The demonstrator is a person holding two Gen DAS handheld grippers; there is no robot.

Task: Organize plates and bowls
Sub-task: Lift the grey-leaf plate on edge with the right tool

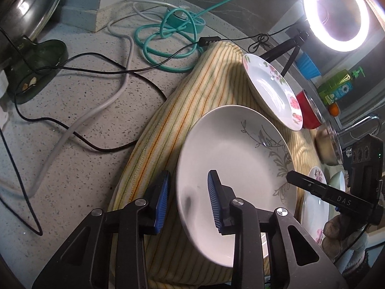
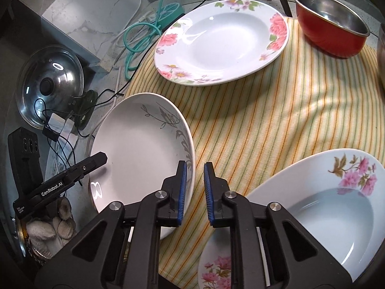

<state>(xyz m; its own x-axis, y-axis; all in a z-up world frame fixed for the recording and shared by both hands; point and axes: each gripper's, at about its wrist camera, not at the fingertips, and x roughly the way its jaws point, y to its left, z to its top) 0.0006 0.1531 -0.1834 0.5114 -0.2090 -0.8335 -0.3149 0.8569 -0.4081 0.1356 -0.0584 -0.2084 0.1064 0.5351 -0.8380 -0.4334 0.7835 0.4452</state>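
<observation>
Left gripper [image 1: 189, 201] released, straddling rim of grey-leaf plate [image 1: 231, 159] at 6 o'clock. Right gripper [image 2: 194, 192] released, holding nothing, at plate's 3 o'clock over striped cloth [image 2: 264, 120].

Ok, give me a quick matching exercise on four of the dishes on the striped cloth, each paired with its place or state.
Things:
1. white plate with grey leaf pattern
2. white plate with pink rose rim
3. red bowl with steel inside
4. left gripper

States:
A. far right corner of the cloth
B. open, astride a plate's rim
C. tilted, at the cloth's left edge
D. flat at the cloth's far side

Pairs: 1-C, 2-D, 3-A, 4-B
</observation>
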